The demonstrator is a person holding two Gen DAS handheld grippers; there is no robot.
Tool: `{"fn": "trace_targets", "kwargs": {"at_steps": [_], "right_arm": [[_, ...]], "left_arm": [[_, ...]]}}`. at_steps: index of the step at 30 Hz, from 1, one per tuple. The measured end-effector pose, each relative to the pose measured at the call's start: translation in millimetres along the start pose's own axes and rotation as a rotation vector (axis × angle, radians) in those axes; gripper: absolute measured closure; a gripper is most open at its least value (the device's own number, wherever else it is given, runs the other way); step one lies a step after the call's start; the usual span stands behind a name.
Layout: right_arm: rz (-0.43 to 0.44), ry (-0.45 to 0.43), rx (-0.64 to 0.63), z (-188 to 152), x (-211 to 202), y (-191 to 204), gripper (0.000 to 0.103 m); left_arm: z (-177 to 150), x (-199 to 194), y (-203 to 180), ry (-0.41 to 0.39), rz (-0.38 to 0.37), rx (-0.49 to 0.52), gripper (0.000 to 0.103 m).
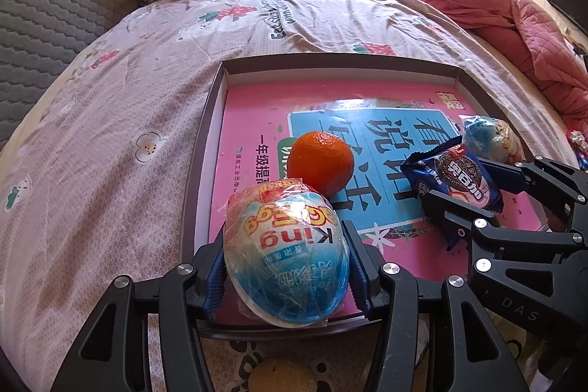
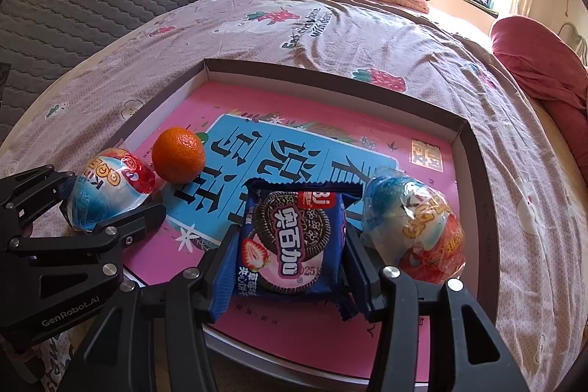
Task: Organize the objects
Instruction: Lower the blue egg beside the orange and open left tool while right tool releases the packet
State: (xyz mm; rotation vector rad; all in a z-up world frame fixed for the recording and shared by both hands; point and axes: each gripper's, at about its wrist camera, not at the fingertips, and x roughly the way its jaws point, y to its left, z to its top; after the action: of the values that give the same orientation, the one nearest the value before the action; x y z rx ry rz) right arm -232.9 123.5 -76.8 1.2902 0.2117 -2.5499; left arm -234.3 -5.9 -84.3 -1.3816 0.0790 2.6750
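**Two snacks gripped over a shallow box on a bed**

I see a shallow dark-rimmed box [image 2: 474, 149] on a pink floral bedsheet [image 1: 110, 120], lined with a pink and blue book cover [image 2: 305, 149]. Everything sits relative to that box. At its near left edge, my left gripper [image 1: 286, 259] clamps a blue-white-red plastic-wrapped egg toy [image 1: 286, 252]. Near its front middle, my right gripper [image 2: 290, 245] pinches a blue cookie packet [image 2: 294, 241] showing a chocolate sandwich biscuit and strawberry. A second wrapped egg [image 2: 415, 230] lies inside right; an orange [image 2: 179, 155] sits inside left.
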Motion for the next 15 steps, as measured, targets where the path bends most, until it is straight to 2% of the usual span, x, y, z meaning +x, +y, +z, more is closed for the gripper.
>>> {"fn": "trace_targets", "kwargs": {"at_steps": [15], "right_arm": [[0.011, -0.006, 0.016, 2.5, -4.5, -1.1, 0.05]], "left_arm": [[0.4, -2.1, 4.4, -0.003, -0.007, -0.022, 0.046]]}}
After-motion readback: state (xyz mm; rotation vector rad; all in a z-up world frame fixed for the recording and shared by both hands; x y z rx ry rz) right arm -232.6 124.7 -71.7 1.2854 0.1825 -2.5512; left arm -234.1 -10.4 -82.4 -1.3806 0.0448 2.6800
